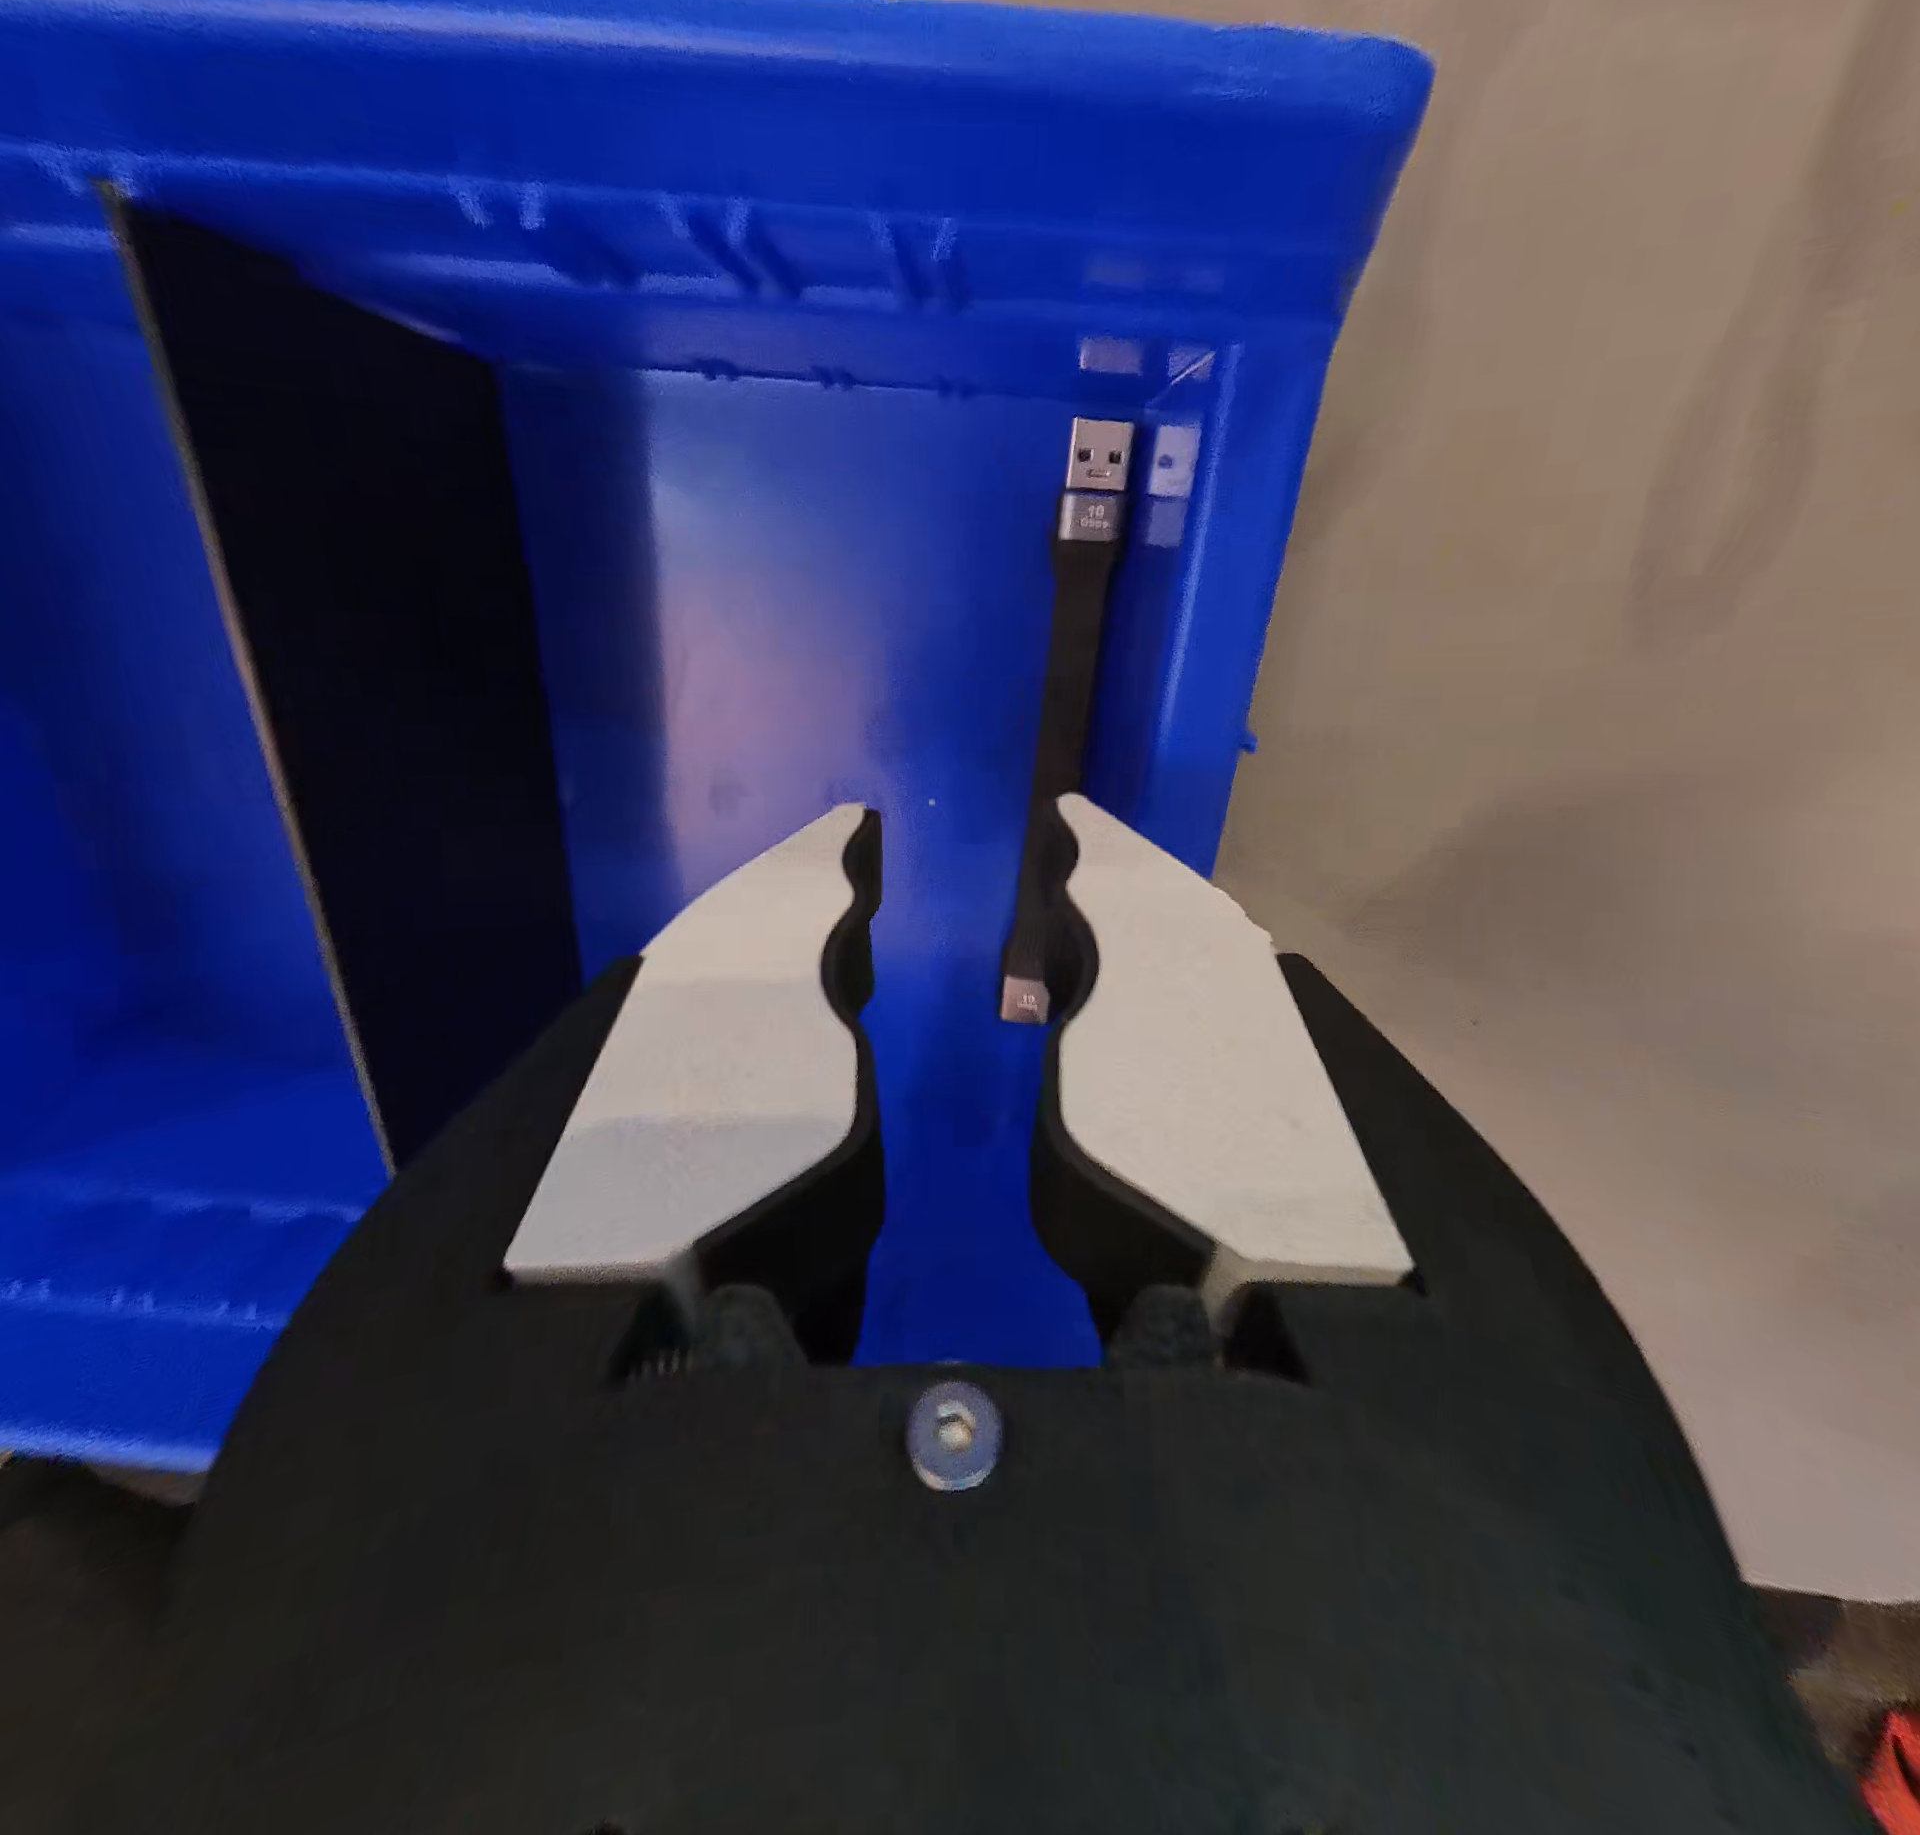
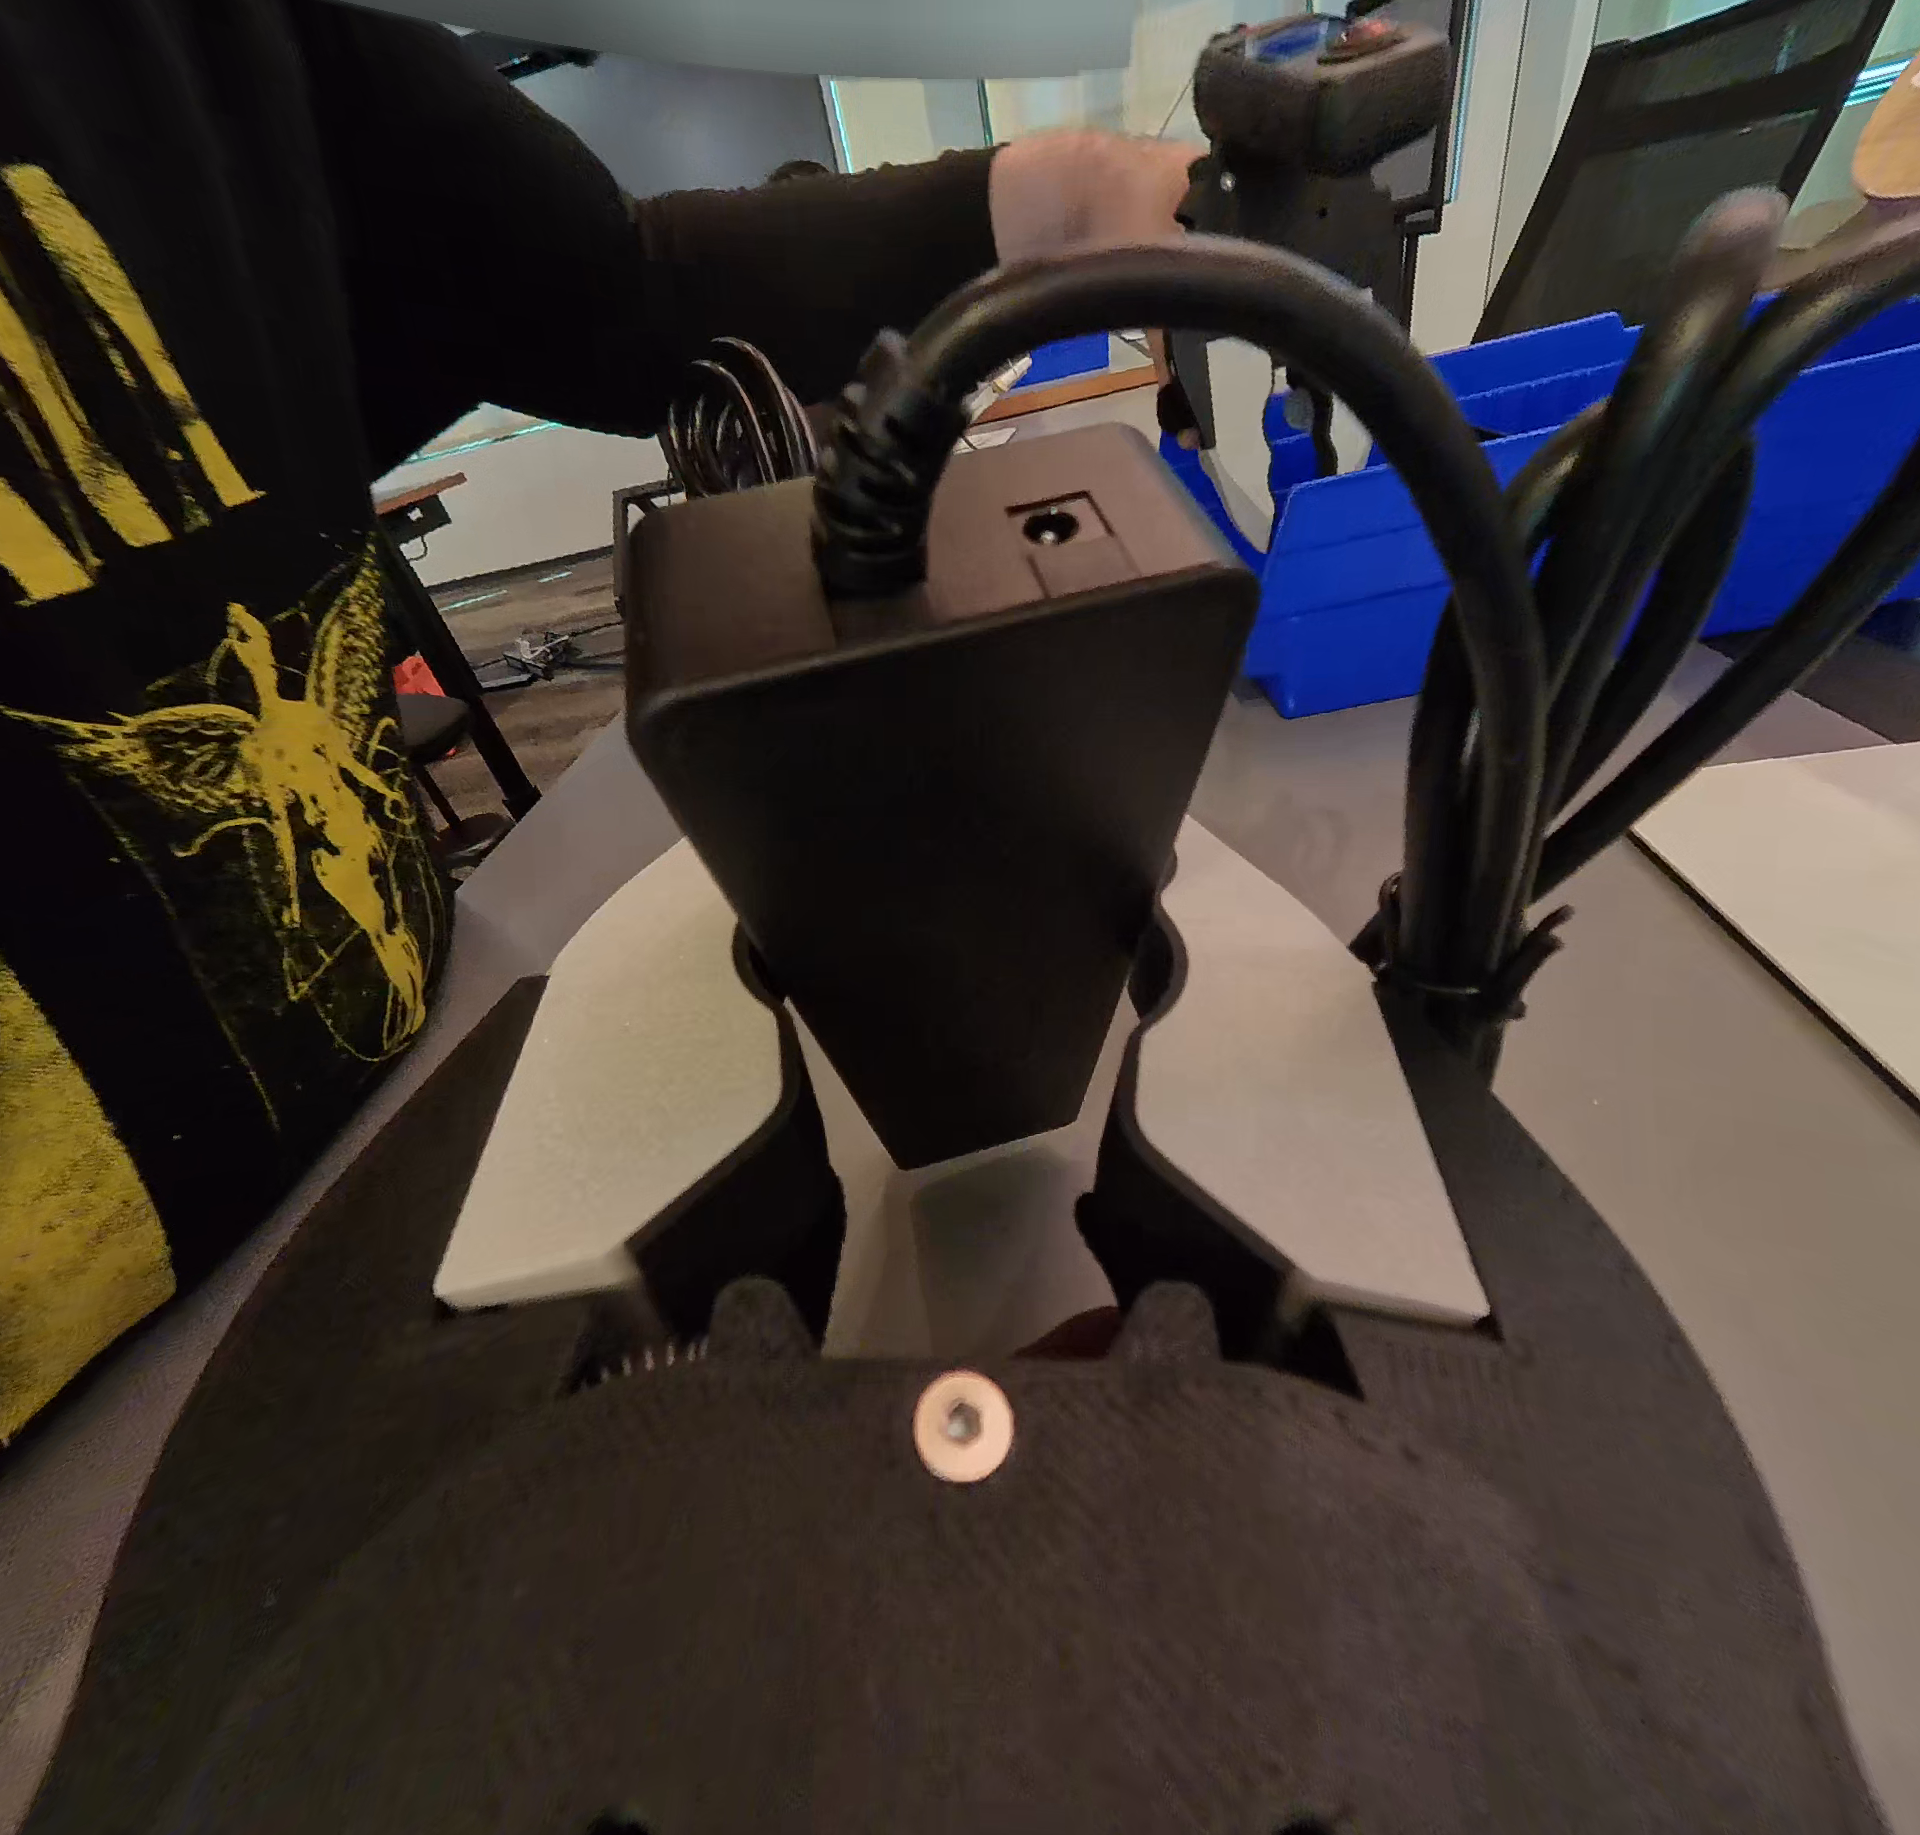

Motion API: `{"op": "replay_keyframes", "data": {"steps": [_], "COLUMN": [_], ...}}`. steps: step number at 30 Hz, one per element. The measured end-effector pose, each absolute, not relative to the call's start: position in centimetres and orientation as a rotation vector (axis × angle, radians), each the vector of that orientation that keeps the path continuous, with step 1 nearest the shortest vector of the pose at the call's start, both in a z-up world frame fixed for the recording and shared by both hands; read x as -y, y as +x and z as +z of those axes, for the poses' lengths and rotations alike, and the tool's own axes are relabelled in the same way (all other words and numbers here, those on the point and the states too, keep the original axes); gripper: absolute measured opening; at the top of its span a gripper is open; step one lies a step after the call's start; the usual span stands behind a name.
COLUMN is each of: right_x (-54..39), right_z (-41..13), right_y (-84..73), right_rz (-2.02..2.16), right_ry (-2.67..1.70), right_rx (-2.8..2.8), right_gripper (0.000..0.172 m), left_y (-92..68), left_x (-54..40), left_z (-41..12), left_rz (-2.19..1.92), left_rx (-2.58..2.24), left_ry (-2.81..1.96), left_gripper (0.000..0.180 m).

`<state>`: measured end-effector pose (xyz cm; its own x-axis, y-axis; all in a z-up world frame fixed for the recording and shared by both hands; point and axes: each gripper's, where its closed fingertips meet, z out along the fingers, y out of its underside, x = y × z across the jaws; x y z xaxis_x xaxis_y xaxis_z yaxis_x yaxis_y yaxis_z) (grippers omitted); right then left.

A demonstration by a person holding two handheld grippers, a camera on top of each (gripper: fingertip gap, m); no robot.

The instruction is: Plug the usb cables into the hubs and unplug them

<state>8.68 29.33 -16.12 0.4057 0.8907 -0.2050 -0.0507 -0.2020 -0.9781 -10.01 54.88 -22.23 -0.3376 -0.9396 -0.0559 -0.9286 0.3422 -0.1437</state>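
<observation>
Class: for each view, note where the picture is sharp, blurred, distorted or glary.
Left wrist view: blue bin edges smeared, pale sheen on its floor, the short USB cable fairly sharp. Right wrist view: black hub crisp, its cord and the far hand blurred, straight lines bowed.

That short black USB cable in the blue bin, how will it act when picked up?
The short USB cable will probably flop: its flat black band already bends. It looks light. The metal plugs at its ends may swing, so gripping a plug seems steadier than gripping the band.

Grey table [image 2: 1714, 1214]; blue bins [image 2: 1455, 559]; white sheet [image 2: 1808, 871].
</observation>
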Motion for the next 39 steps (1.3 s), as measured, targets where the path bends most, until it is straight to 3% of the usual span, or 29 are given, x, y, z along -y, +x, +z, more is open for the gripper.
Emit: {"op": "replay_keyframes", "data": {"steps": [11, 21, 25, 27, 28, 29, 31, 33, 39], "right_x": [-29.3, -29.1, -29.1, -29.1, -29.1, -29.1, -29.1, -29.1, -29.2], "right_z": [-15.6, -15.8, -15.8, -15.8, -15.8, -15.8, -15.9, -15.9, -15.7], "right_y": [9.2, 9.1, 9.1, 9.1, 9.1, 9.1, 9.1, 9.1, 9.3], "right_rz": [1.076, 1.059, 1.057, 1.056, 1.055, 1.054, 1.051, 1.05, 1.071], "right_ry": [-1.493, -1.504, -1.505, -1.504, -1.505, -1.505, -1.507, -1.506, -1.495], "right_rx": [0.74, 0.754, 0.754, 0.753, 0.753, 0.754, 0.758, 0.759, 0.74], "right_gripper": [0.064, 0.064, 0.064, 0.064, 0.064, 0.064, 0.064, 0.064, 0.064], "left_y": [-8.1, -7.9, -7.8, -7.4, -7.3, -7.2, -7.1, -7.3, -7.9], "left_x": [-52.6, -52.3, -52.7, -53.3, -53.9, -55.9, -56.6, -57.5, -54.8], "left_z": [-23.6, -26.7, -27.0, -27.0, -26.9, -27.0, -26.9, -26.2, -24.1], "left_rz": [-0.429, -0.361, -0.196, -0.15, -0.104, 0.089, 0.09, 0.066, -0.275], "left_rx": [-2.6, -2.748, -2.755, -2.69, -2.649, -2.578, -2.499, -2.424, -2.429], "left_ry": [-1.705, -1.683, -1.563, -1.563, -1.543, -1.469, -1.503, -1.575, -1.716], "left_gripper": [0.023, 0.035, 0.029, 0.042, 0.038, 0.016, 0.012, 0.026, 0.038]}}
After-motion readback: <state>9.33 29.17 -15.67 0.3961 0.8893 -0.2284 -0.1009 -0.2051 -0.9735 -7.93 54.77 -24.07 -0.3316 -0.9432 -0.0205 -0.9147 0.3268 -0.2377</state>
